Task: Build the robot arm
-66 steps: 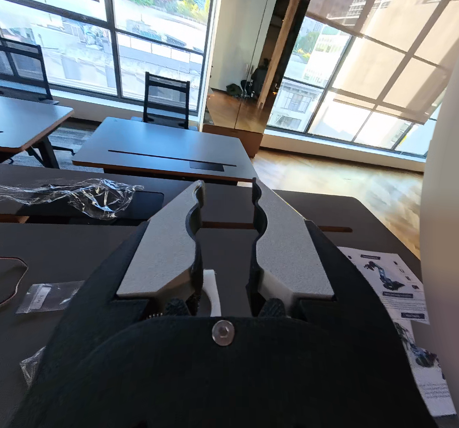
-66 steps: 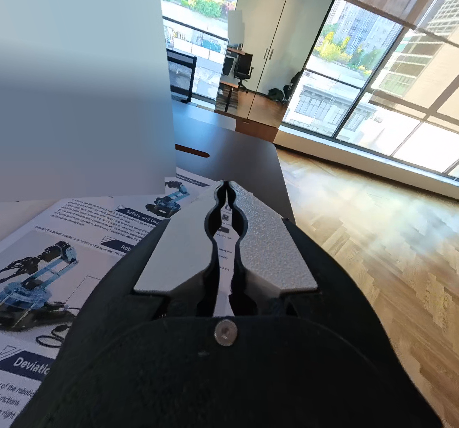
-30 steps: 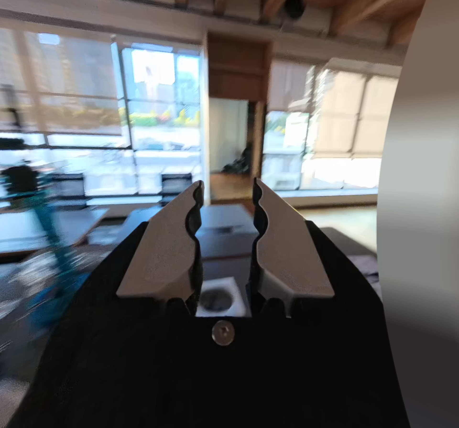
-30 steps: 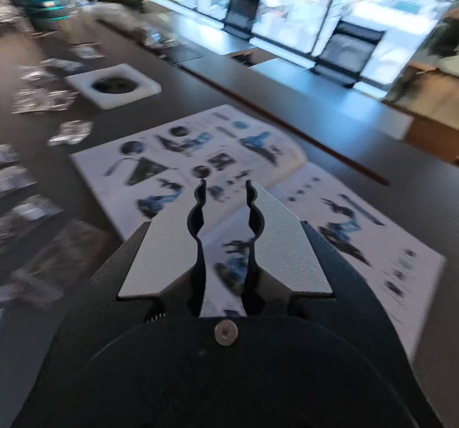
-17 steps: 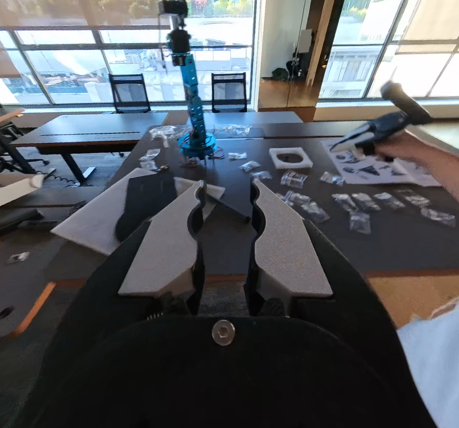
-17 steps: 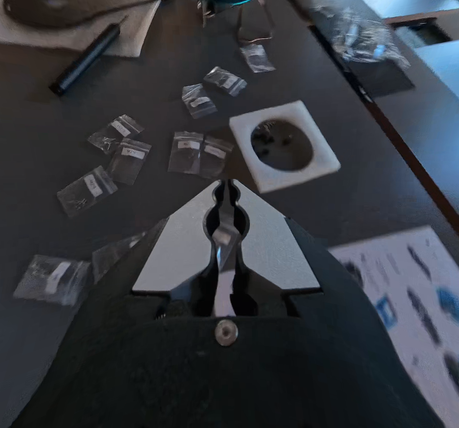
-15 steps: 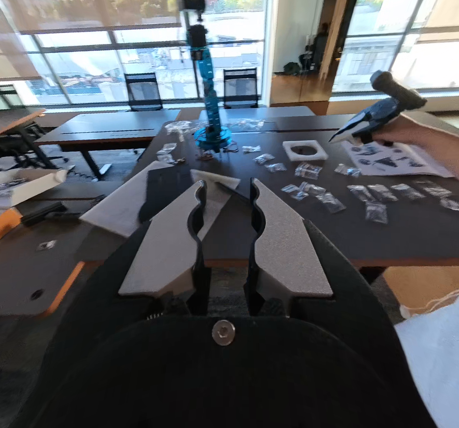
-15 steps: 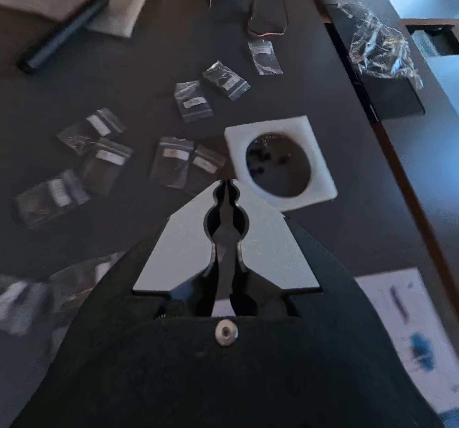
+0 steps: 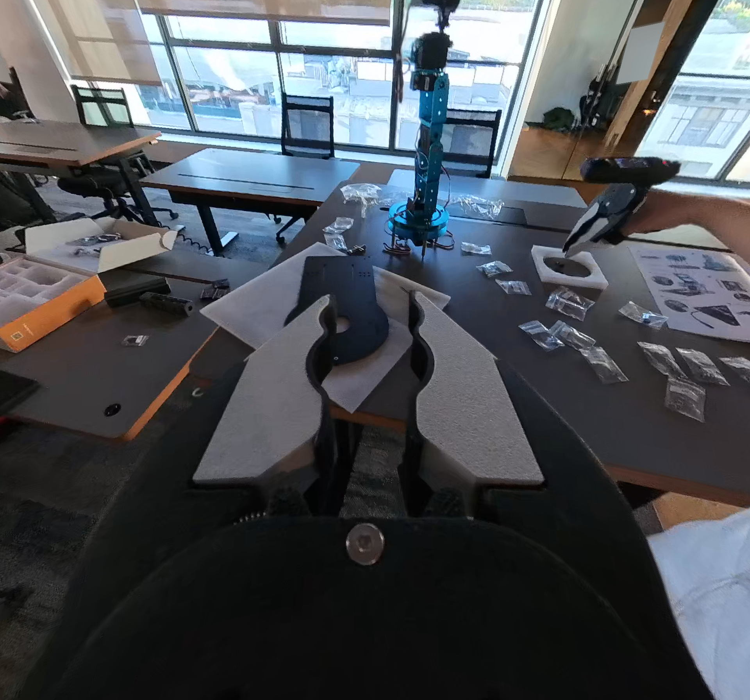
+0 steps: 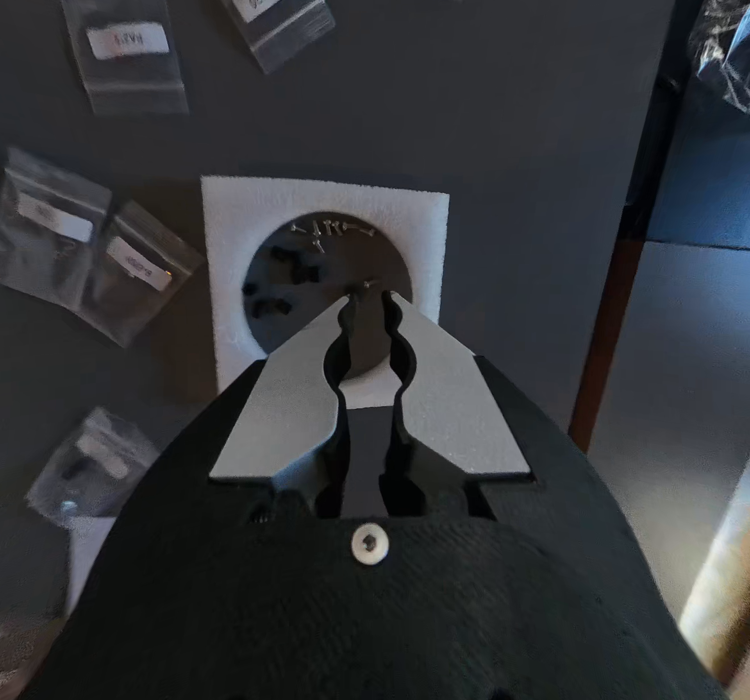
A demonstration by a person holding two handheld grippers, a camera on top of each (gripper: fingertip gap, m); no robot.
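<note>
While the left gripper hangs off the table edge w/ fingers spread & empty, facing a black plate on white foam sheets, the right gripper sits low over a white foam square, slightly parted, gripping nothing. Small screws lie in its round hole. Parts bags lie nearby on the dark table; a blue robot arm stands further back.

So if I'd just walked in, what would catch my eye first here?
Probably the tall blue robot arm standing at the far side of the dark table, against the windows. Next, the right hand-held gripper, open, poised over a white foam square whose round hole holds tiny screws, with small plastic bags scattered around.
</note>
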